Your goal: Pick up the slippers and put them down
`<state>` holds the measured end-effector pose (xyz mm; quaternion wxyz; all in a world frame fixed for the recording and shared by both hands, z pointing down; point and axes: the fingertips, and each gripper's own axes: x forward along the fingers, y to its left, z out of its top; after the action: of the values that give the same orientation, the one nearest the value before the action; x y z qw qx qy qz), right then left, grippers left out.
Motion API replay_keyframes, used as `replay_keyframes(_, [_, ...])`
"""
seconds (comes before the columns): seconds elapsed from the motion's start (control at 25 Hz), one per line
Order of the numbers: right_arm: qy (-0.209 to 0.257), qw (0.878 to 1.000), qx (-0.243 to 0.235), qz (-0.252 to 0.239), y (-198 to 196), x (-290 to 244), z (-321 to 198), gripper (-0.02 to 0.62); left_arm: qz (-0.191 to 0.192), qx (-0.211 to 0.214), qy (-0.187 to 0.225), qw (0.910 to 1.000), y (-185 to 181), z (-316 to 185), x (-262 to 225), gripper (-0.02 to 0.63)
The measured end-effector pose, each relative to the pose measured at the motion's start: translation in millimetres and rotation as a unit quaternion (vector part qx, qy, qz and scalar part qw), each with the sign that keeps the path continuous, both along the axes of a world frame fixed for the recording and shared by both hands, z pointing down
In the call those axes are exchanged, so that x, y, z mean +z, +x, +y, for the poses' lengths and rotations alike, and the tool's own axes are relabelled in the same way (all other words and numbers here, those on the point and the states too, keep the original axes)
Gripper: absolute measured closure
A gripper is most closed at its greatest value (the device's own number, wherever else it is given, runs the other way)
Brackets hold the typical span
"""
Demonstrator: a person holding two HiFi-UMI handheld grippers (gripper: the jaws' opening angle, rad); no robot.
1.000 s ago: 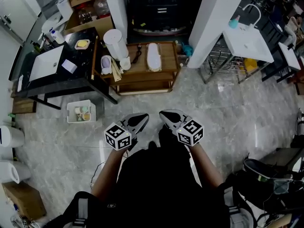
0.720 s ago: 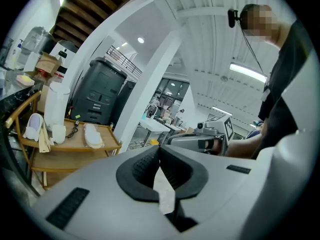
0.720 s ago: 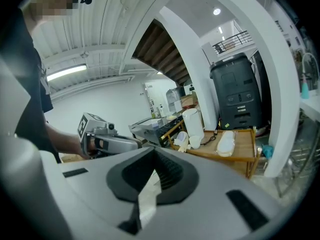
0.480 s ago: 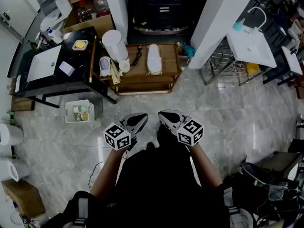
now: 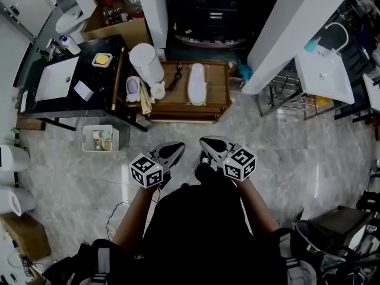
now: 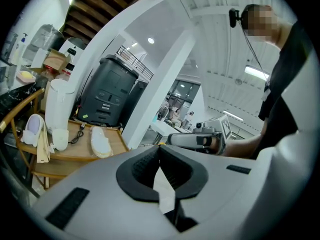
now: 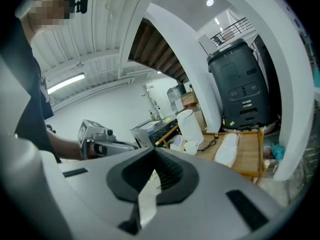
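1. Since both tools are well short of the wooden table (image 5: 215, 103), the head view shows nothing gripped yet. The left gripper (image 5: 179, 146) and right gripper (image 5: 203, 141) have their jaws pressed together and empty. The white slipper (image 5: 196, 83) lies flat on the table's top. If the jaws arrive like this, I judge they would shove it along the table rather than grip it.
2. In the left gripper view, the jaws of the left gripper (image 6: 160, 148) meet with nothing between them. A black cable (image 6: 76, 134) lies on the table just beside the slipper (image 6: 100, 141). A careless pinch could catch the cable and drag it.
3. In the right gripper view, the jaws of the right gripper (image 7: 152, 152) are likewise closed on nothing. What looks like a second slipper (image 7: 178, 141) sits at the table's far end, crowded by a white cylinder (image 7: 190, 124) and a cup (image 7: 192, 147). Reaching there risks toppling either.
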<state>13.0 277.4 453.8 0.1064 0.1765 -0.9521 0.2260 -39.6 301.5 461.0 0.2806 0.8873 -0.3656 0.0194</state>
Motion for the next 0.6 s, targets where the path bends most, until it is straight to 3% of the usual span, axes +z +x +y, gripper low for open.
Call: replay_keyframes(0.6, [-0.012,0.998,-0.063,0.011,13.5,10.1,-97.7,0.588,-0.004,-0.071,-0.010,0.9974,10.1,-101.9,-2.6,0.594])
